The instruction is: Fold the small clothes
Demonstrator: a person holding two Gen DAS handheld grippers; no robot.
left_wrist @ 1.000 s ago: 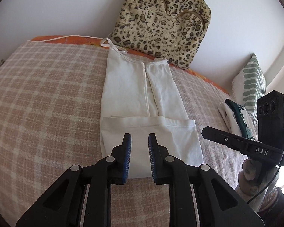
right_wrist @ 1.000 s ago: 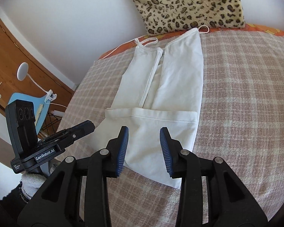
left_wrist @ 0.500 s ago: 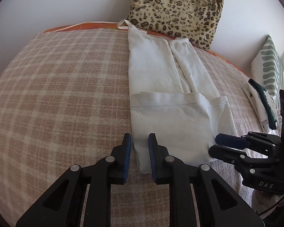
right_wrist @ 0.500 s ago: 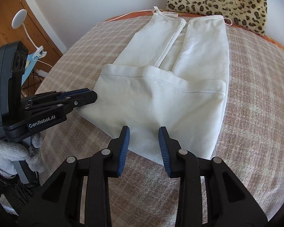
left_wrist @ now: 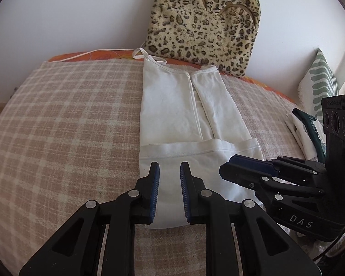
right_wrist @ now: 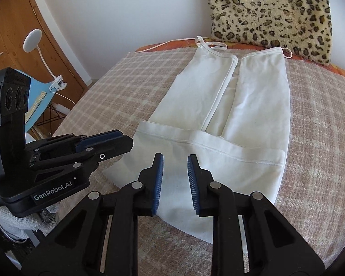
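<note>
A white strappy top (left_wrist: pixel 184 112) lies lengthwise on the checked blanket (left_wrist: pixel 64 126), sides folded in, its near hem folded up over the body. It also shows in the right wrist view (right_wrist: pixel 248 105). My left gripper (left_wrist: pixel 169 174) is open and empty, hovering over the near left part of the folded hem. My right gripper (right_wrist: pixel 175 161) is open and empty over the near edge of the same fold. Each gripper shows in the other's view, the right one (left_wrist: pixel 248 168) and the left one (right_wrist: pixel 108 142), close together.
A leopard-print cushion (left_wrist: pixel 204 23) leans on the wall behind the top. A green-patterned pillow (left_wrist: pixel 319 85) and a small pile of clothes (left_wrist: pixel 303 131) lie at the right. A wooden door (right_wrist: pixel 9 36), a lamp (right_wrist: pixel 32 39) and a blue chair stand off the bed's left.
Both grippers have moved in over the top's near fold and come closer to each other. The top's lie has not changed.
</note>
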